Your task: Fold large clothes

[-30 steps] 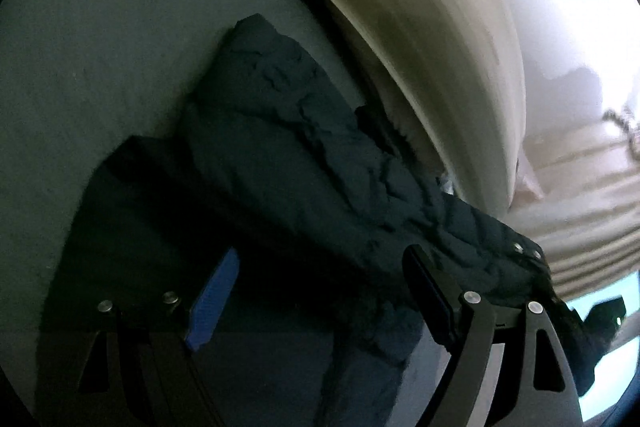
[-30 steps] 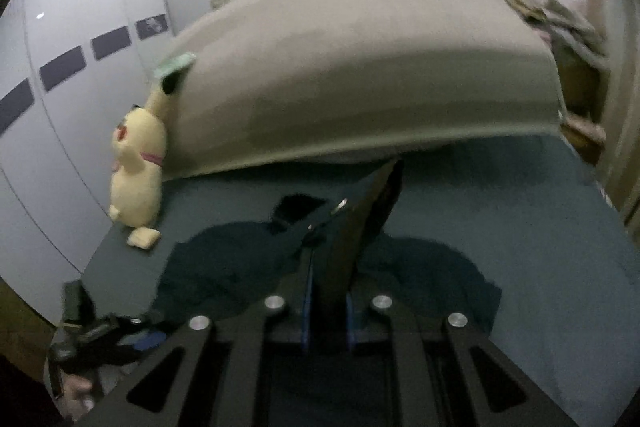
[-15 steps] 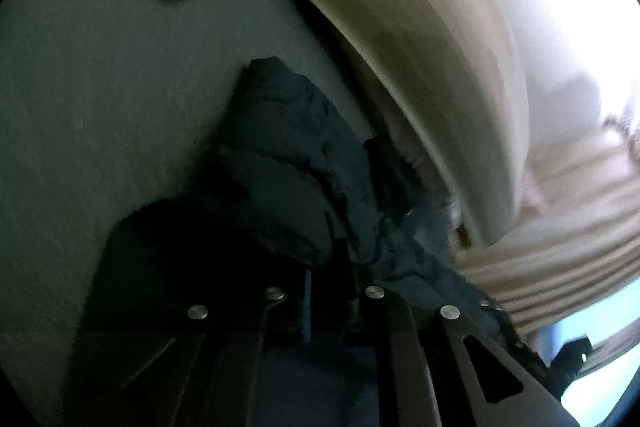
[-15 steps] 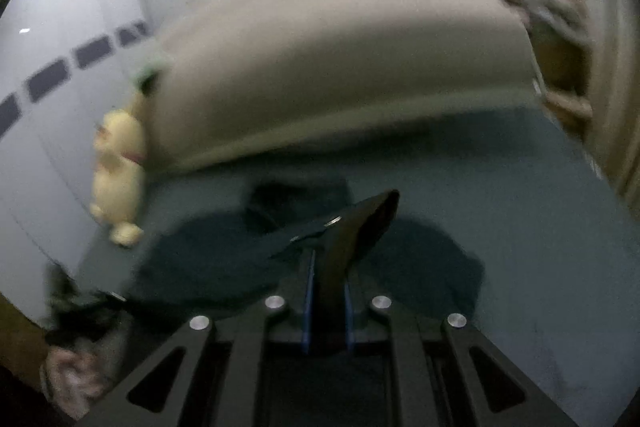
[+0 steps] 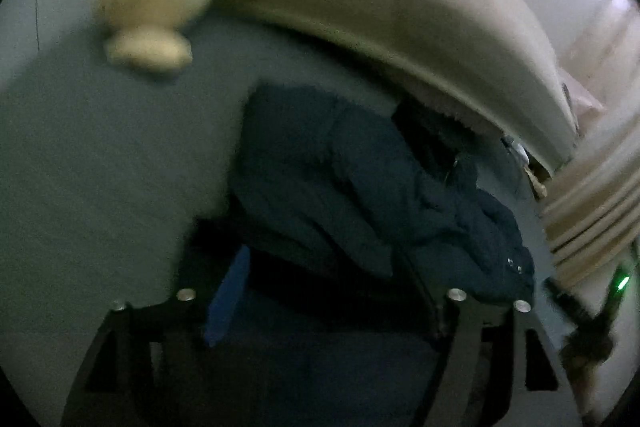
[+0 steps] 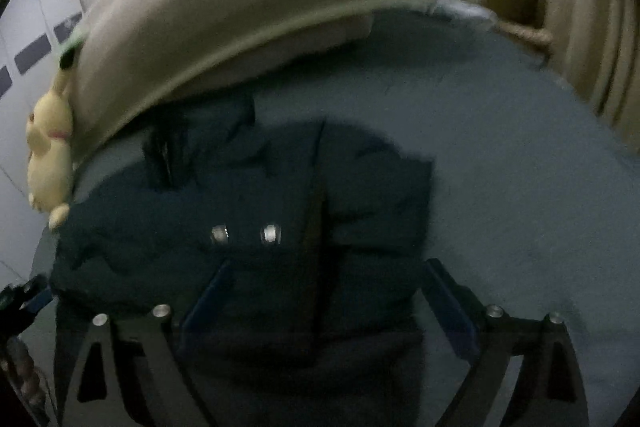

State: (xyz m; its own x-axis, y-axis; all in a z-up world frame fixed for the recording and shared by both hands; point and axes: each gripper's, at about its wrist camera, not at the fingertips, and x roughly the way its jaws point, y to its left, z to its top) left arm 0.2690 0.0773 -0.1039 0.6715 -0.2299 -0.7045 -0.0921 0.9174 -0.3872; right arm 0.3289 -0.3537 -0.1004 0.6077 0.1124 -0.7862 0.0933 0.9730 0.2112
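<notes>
A yellow plush toy leans against the end of a large beige cushion at the head of a bed with a grey-blue sheet. Beige curtains hang beside the bed.

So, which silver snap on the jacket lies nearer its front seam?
The right-hand snap, beside the seam on the dark jacket; the other snap sits farther left.

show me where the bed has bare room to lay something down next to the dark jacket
Bare grey-blue bedsheet lies right of the dark navy padded jacket, up to the ribbed beige curtain. Crowded on the left, where the yellow plush toy meets the long beige pillow.
</notes>
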